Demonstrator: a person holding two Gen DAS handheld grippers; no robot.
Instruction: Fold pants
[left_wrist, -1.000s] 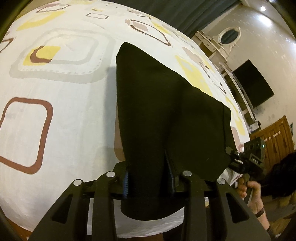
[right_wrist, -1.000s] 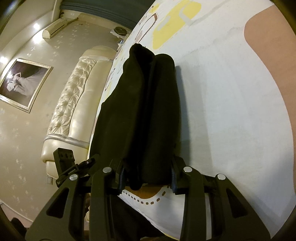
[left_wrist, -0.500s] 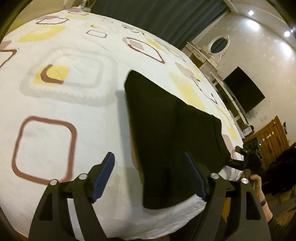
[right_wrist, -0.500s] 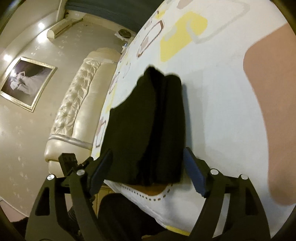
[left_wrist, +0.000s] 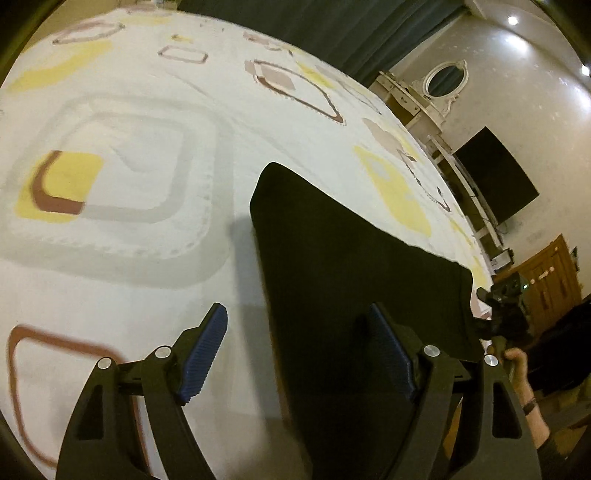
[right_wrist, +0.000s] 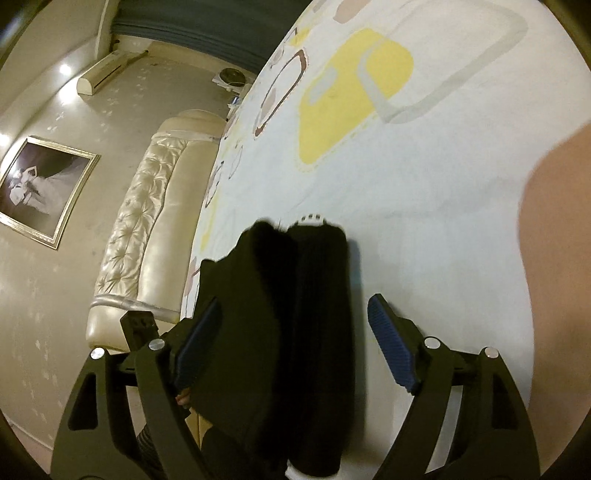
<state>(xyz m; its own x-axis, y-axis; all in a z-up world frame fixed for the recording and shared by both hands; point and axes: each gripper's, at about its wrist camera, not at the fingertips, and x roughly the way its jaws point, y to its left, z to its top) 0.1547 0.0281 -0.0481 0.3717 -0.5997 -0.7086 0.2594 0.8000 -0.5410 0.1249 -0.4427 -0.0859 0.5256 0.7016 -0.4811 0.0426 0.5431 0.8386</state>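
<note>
The black pants (left_wrist: 343, 280) lie folded in a flat stack on the patterned white bedsheet (left_wrist: 129, 221), near the bed's front edge. In the right wrist view the pants (right_wrist: 288, 332) show as thick folded layers, seen end-on. My left gripper (left_wrist: 299, 347) is open and empty, held above the pants' near left edge. My right gripper (right_wrist: 291, 336) is open and empty, with the folded stack below and between its blue pads (right_wrist: 391, 350). The right gripper also shows in the left wrist view (left_wrist: 506, 306), at the pants' far right corner, held by a hand.
The bedsheet (right_wrist: 424, 184) stretches wide beyond the pants. A cream tufted headboard (right_wrist: 147, 229) stands to the left in the right wrist view. A dresser with an oval mirror (left_wrist: 443, 81), a dark TV (left_wrist: 495, 177) and a wooden cabinet (left_wrist: 546, 280) line the wall past the bed.
Both grippers were shut on the pants' near edge a second ago. Both have opened, let the pants drop on the bed, and pulled up and back.
</note>
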